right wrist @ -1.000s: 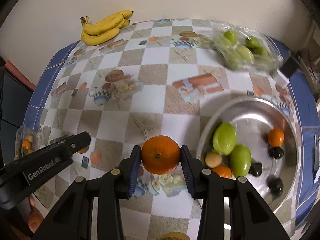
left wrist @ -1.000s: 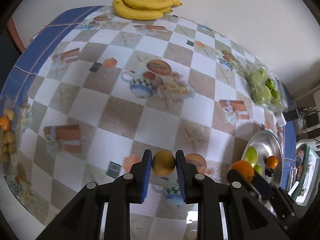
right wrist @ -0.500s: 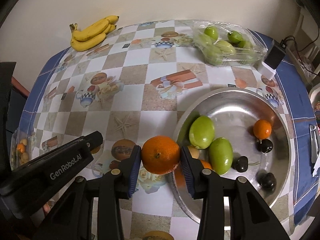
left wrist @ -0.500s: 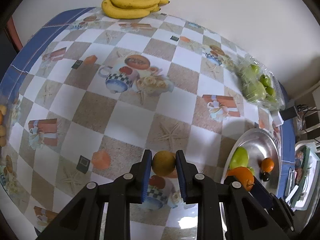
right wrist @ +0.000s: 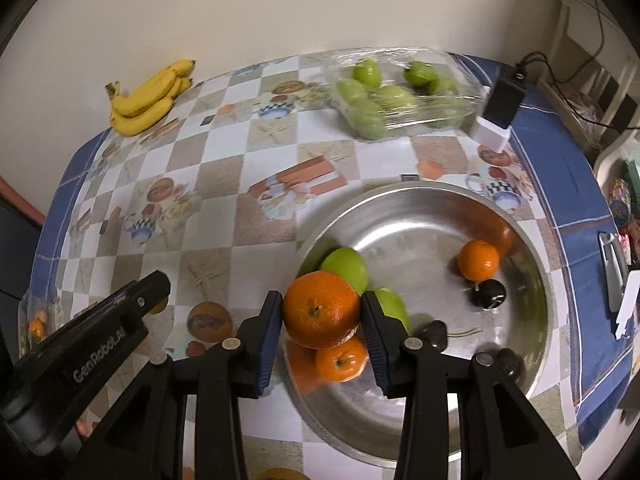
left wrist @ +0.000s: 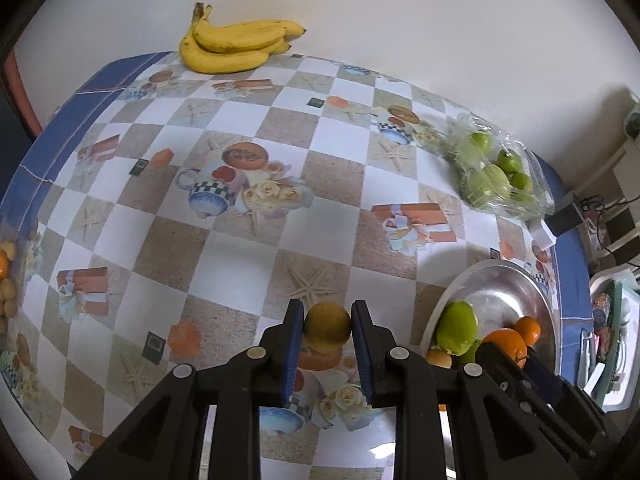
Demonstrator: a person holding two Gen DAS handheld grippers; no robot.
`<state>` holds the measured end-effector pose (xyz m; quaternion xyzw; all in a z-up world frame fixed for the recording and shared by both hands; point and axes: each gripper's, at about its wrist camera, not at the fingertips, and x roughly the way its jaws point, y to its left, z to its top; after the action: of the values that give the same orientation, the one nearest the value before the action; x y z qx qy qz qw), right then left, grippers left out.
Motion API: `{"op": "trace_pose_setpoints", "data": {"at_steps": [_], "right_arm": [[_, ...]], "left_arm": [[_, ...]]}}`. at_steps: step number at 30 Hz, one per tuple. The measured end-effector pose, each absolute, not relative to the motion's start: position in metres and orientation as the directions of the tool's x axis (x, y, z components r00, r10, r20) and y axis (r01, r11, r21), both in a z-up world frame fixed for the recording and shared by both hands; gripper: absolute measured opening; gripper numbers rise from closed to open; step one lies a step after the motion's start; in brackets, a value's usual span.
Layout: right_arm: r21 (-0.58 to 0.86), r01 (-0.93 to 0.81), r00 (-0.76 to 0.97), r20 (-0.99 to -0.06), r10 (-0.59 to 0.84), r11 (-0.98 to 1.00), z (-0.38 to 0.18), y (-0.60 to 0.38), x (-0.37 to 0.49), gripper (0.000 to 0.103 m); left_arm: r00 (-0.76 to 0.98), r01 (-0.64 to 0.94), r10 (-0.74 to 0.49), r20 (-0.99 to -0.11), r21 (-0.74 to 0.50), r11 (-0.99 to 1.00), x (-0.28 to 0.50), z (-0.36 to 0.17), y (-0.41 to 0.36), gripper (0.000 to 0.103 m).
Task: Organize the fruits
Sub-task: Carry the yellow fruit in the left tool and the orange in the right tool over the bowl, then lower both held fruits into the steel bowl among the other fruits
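Note:
My left gripper (left wrist: 326, 330) is shut on a small yellow-brown fruit (left wrist: 327, 323), held above the checked tablecloth just left of the metal bowl (left wrist: 532, 296). My right gripper (right wrist: 322, 316) is shut on a large orange (right wrist: 321, 309), held over the left rim of the bowl (right wrist: 536, 248). The bowl holds two green fruits (right wrist: 346, 266), small oranges (right wrist: 478, 260) and dark plums (right wrist: 487, 293). The left gripper's body (right wrist: 92, 336) shows at the lower left of the right wrist view.
A banana bunch (left wrist: 236, 46) lies at the far edge by the wall. A plastic bag of green fruits (right wrist: 394, 96) sits behind the bowl, beside a black-and-white charger (right wrist: 498, 110). A bag of small fruits (left wrist: 6, 280) is at the left table edge.
Both grippers have moved right toward the bowl with their fruits. The orange now hangs over the bowl's left rim; the yellow-brown fruit is close beside the bowl.

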<state>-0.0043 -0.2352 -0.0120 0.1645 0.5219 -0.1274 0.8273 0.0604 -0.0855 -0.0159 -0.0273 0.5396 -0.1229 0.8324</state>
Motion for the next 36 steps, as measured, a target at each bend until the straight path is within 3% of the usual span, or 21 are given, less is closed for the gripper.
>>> {"op": "trace_pose_setpoints", "data": {"at_steps": [25, 36], "right_arm": [[0.173, 0.585, 0.389, -0.917, -0.087, 0.793, -0.026, -0.323, -0.043, 0.041], [0.179, 0.583, 0.376, -0.924, -0.068, 0.792, -0.036, -0.325, -0.041, 0.042]], "left_arm": [[0.313, 0.424, -0.395, -0.864, -0.245, 0.872, 0.019, -0.005, -0.165, 0.026], [0.243, 0.458, -0.391, -0.888, -0.250, 0.853, 0.017, -0.028, -0.182, 0.026]]}}
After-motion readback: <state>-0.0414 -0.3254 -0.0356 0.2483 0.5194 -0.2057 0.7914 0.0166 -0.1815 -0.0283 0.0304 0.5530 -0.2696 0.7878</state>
